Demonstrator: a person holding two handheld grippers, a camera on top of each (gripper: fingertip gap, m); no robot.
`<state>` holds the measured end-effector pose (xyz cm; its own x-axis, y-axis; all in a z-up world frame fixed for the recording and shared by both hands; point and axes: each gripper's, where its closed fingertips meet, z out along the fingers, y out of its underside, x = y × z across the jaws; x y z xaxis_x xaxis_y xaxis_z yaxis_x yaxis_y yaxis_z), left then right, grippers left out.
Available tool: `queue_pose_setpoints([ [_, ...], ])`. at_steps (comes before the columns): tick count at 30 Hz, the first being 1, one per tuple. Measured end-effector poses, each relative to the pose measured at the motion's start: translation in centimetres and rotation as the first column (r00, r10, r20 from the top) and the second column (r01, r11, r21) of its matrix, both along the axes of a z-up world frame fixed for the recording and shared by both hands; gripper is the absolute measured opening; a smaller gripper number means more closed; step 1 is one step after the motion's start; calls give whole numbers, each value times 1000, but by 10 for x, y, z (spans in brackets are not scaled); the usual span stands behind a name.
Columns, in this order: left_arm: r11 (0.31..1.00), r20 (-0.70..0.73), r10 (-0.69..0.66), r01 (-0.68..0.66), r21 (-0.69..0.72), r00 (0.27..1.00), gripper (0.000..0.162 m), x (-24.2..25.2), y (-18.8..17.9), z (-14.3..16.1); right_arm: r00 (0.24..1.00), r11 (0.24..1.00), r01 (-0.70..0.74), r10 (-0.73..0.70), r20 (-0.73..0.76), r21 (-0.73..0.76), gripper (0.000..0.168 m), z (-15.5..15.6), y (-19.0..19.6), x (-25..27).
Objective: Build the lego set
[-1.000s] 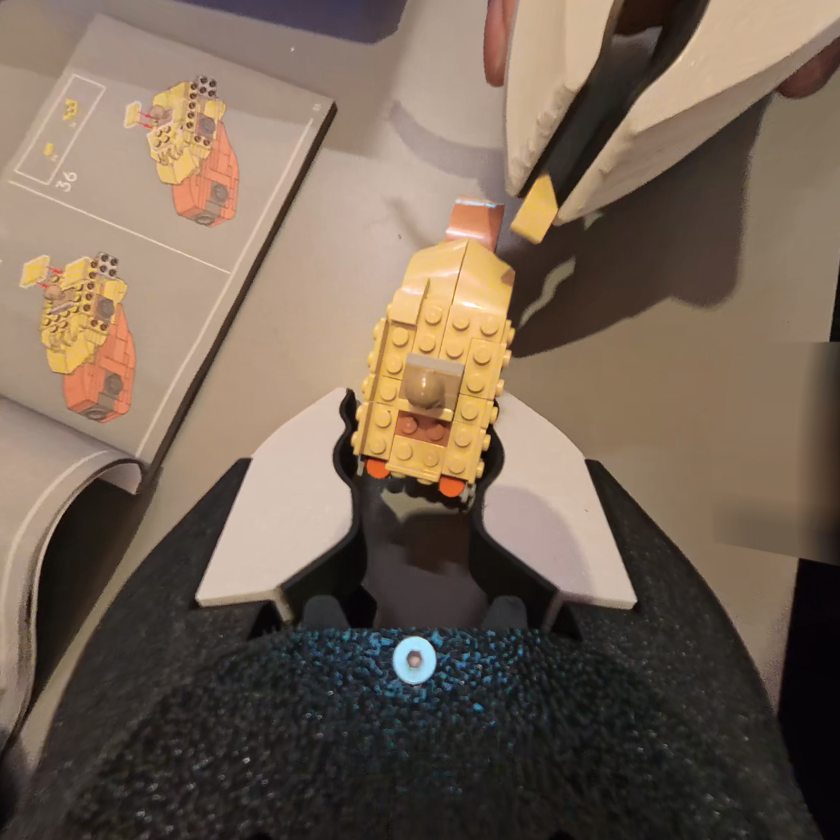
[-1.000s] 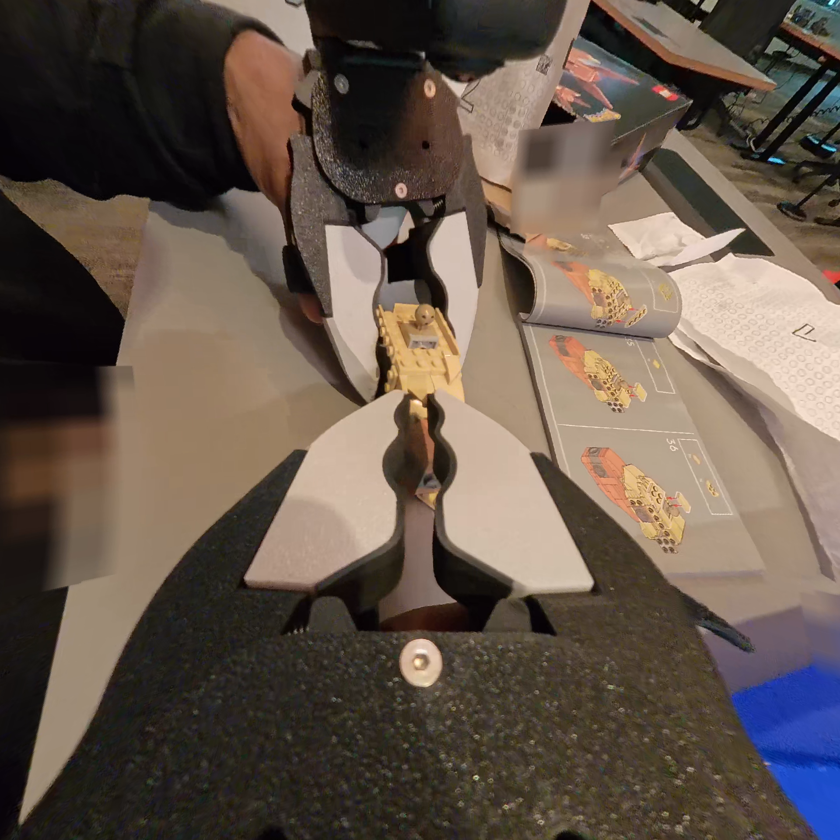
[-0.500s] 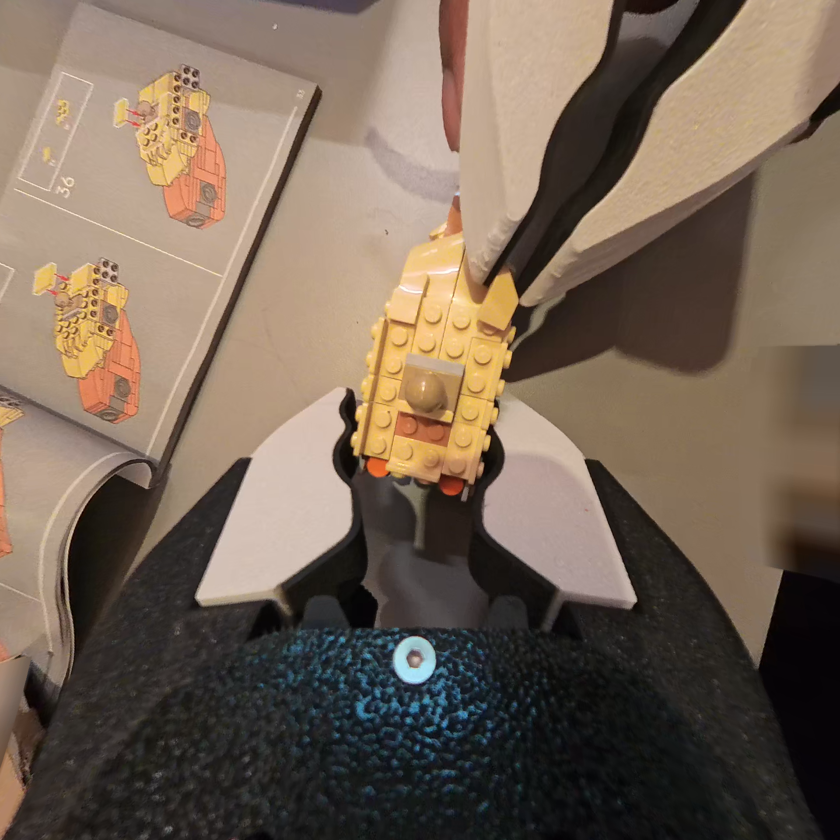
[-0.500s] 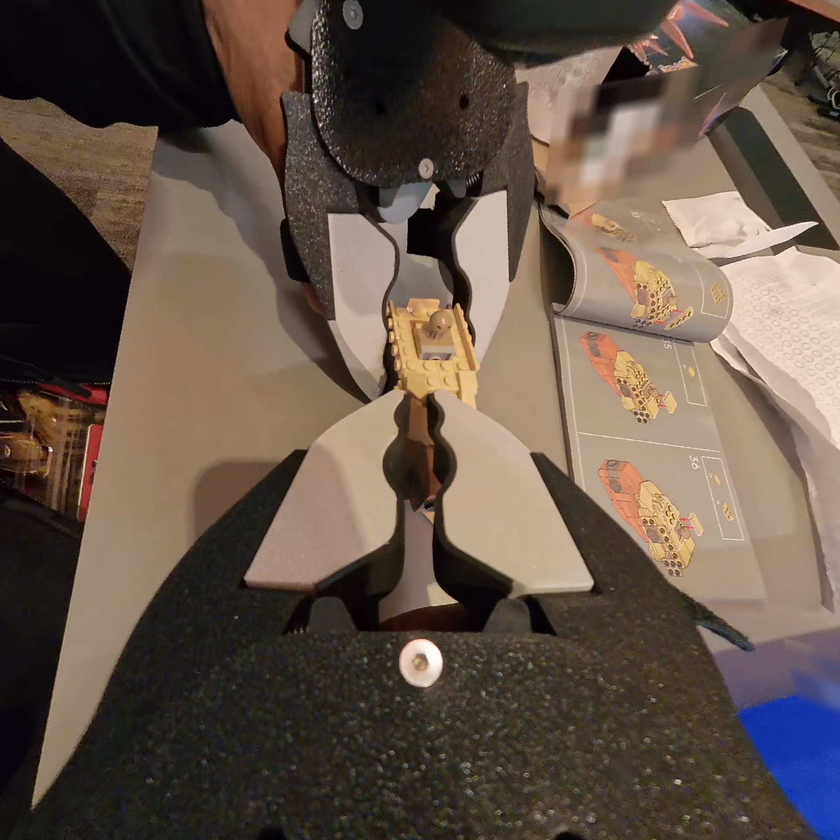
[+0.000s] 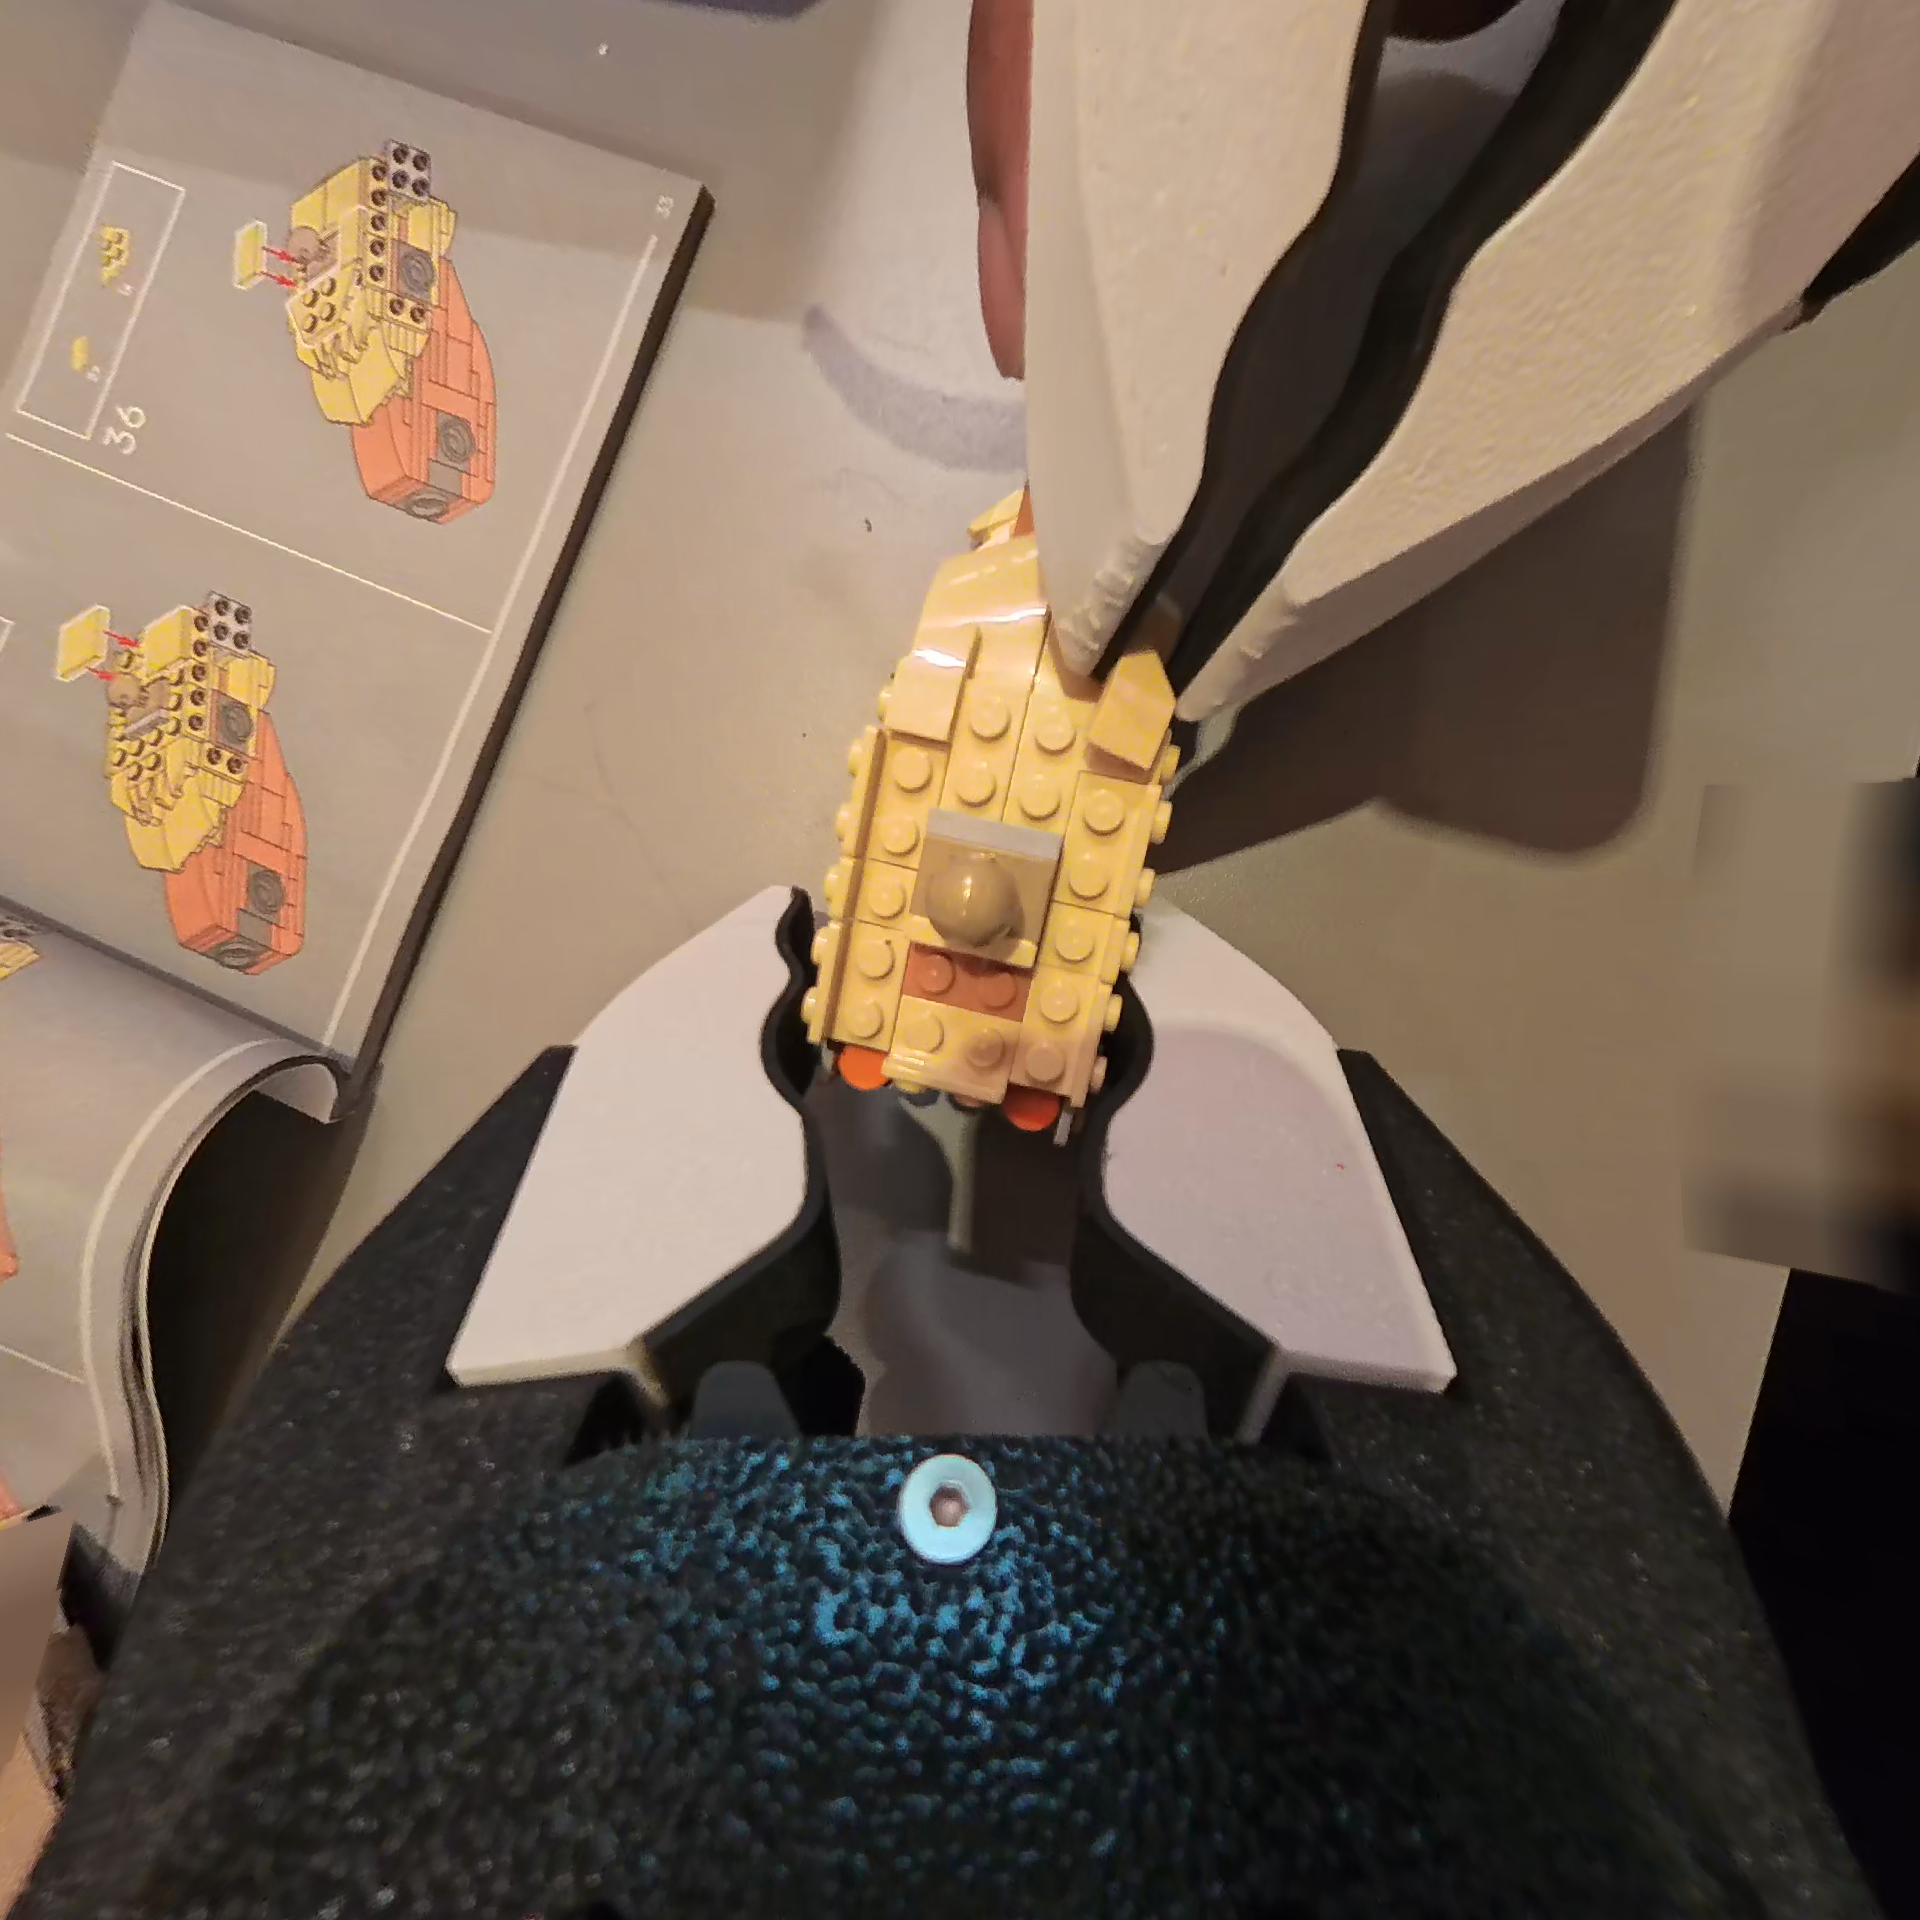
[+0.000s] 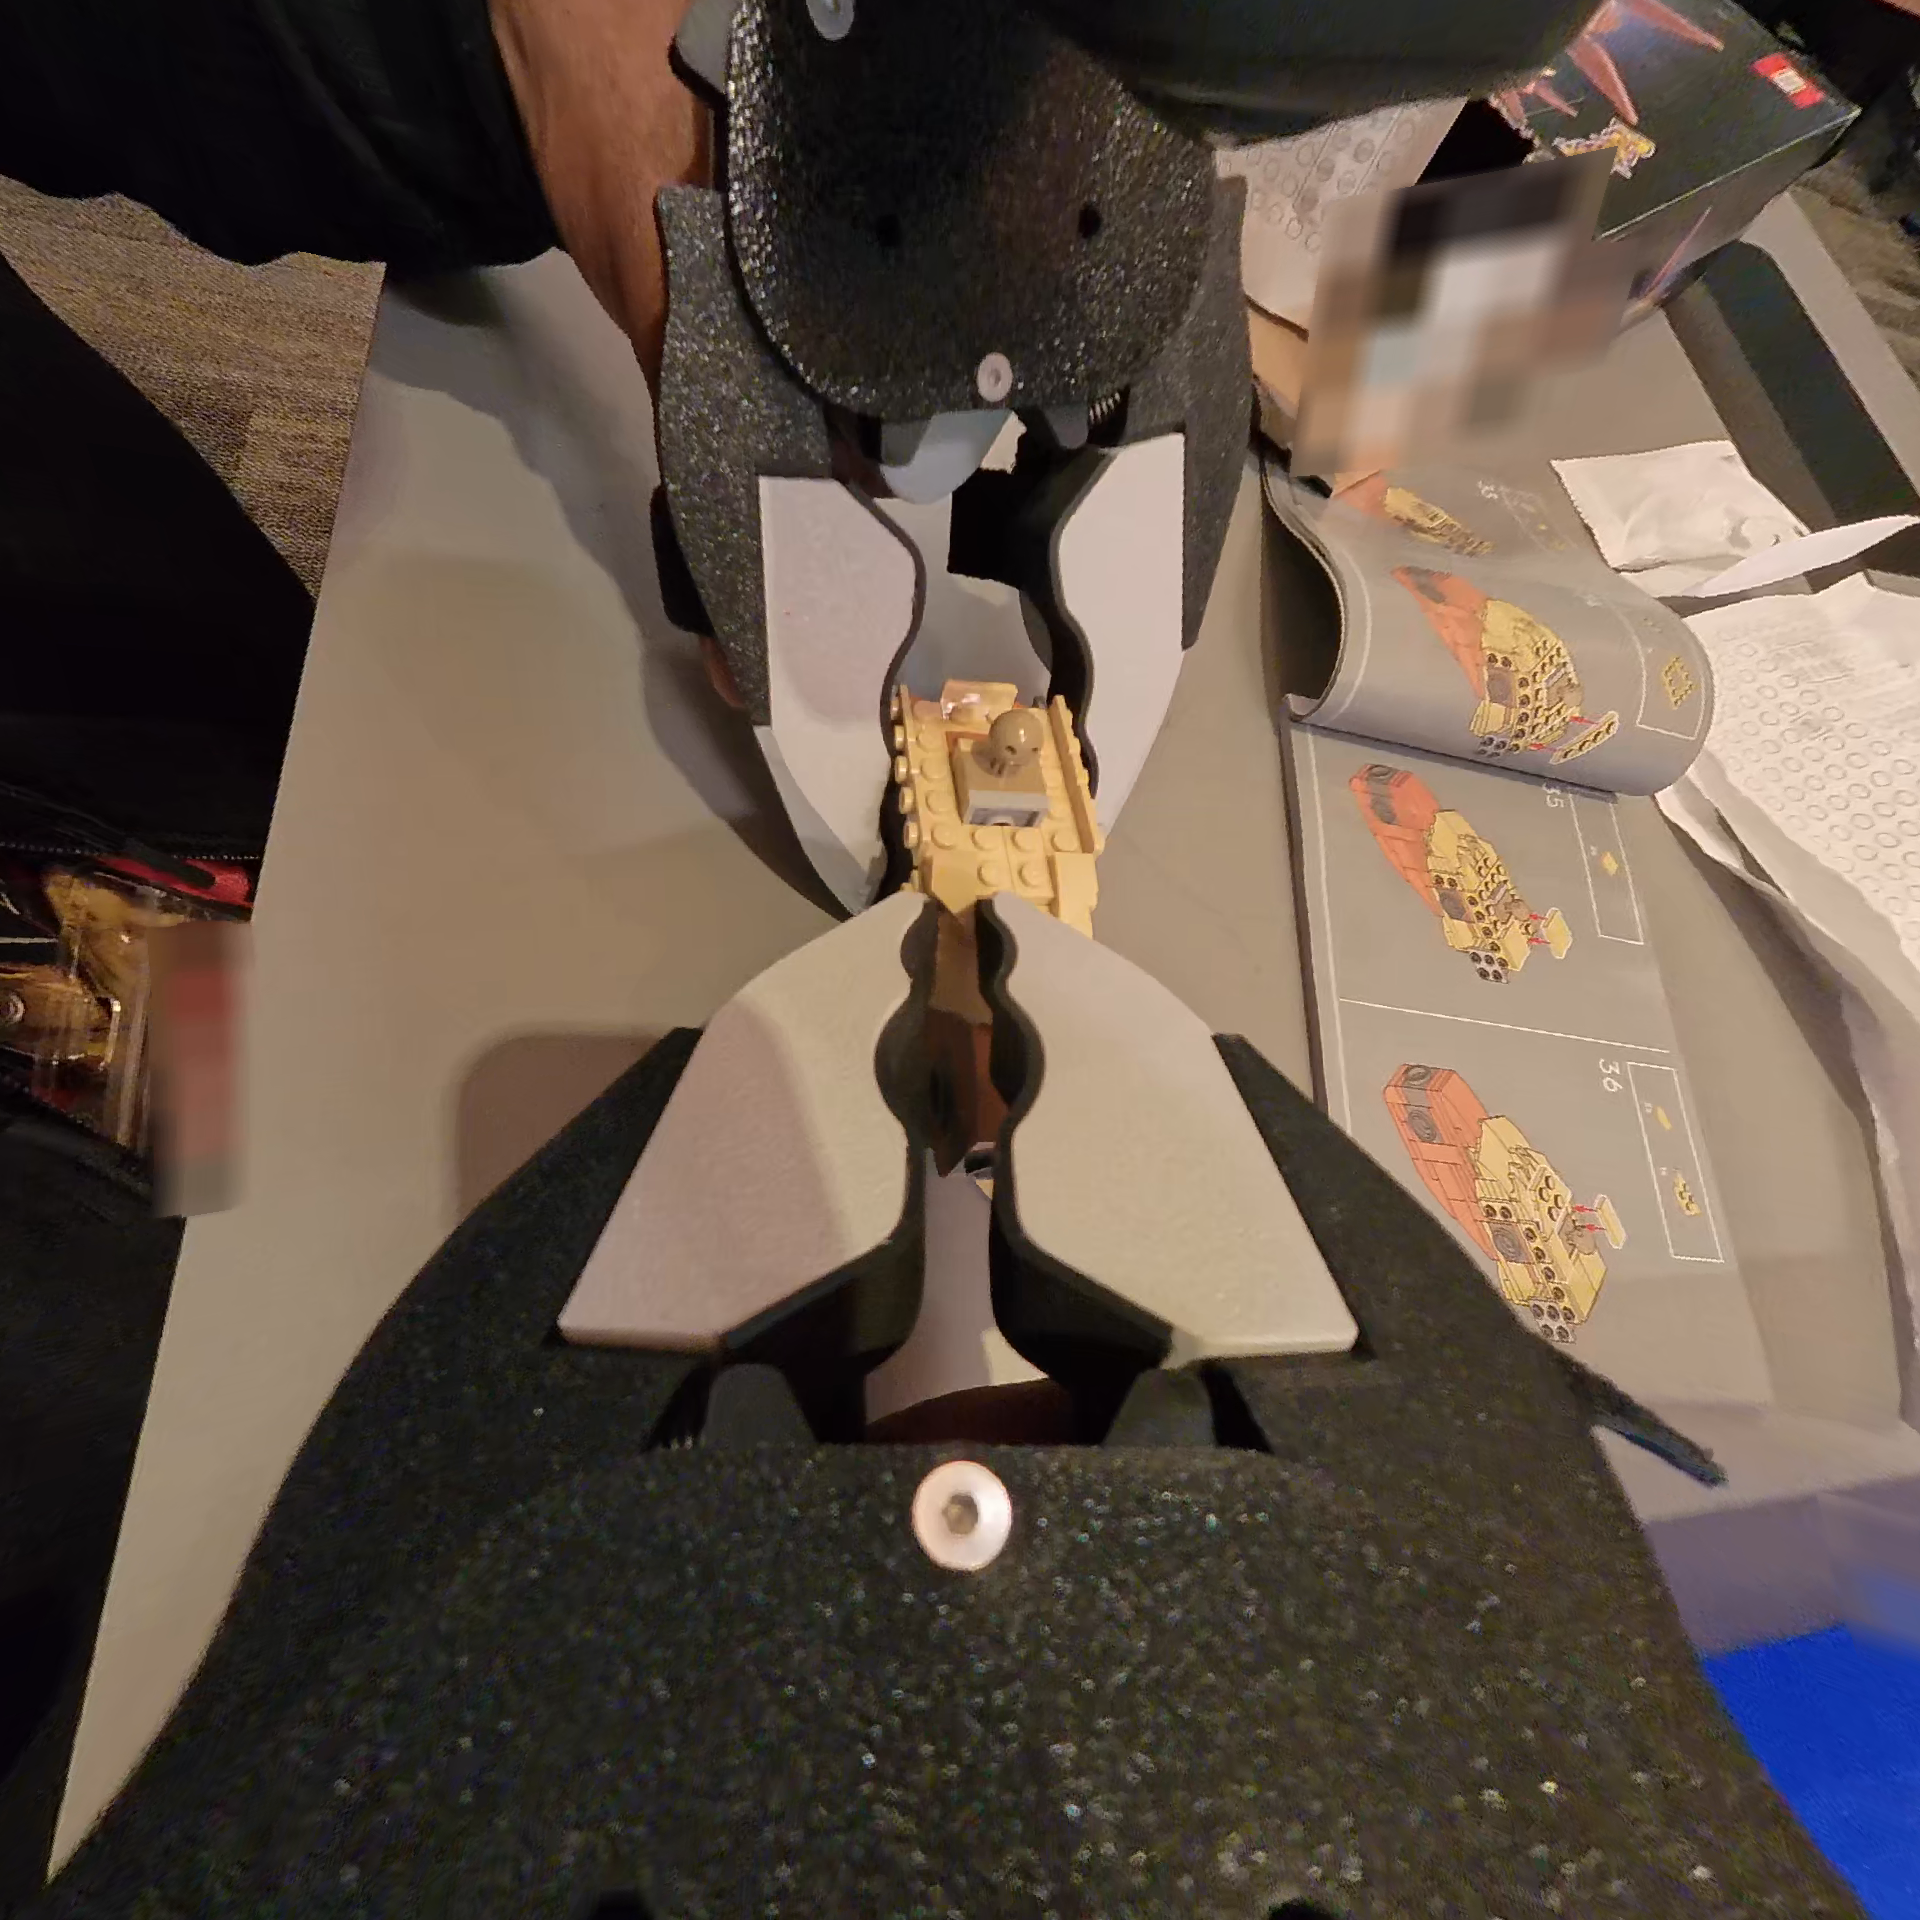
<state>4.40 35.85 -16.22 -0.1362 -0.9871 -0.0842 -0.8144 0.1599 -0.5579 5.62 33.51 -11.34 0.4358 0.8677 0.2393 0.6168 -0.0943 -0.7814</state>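
My left jaws (image 5: 966,997) clamp the tan model (image 5: 987,862) above the tabletop (image 5: 727,623), beside the manual (image 5: 312,520); my right jaws (image 6: 951,914), nearly closed, press a small tile (image 5: 1132,717) onto its far end

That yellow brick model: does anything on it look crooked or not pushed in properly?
Yes. On the tan model, the small tan piece under the right gripper sits tilted at the far right corner, not flush.

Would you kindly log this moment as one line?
left tool shut on tan lego model | right tool pressing small tan tile onto model
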Motion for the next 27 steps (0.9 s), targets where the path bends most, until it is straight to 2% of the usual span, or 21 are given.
queue_pose_setpoints([
  [27, 1000, 3, -8, 8, -22, 1000, 53, 2, 0, -2, 1000, 1000, -5, 5, -18, 9, 8, 0, 1, 0],
])
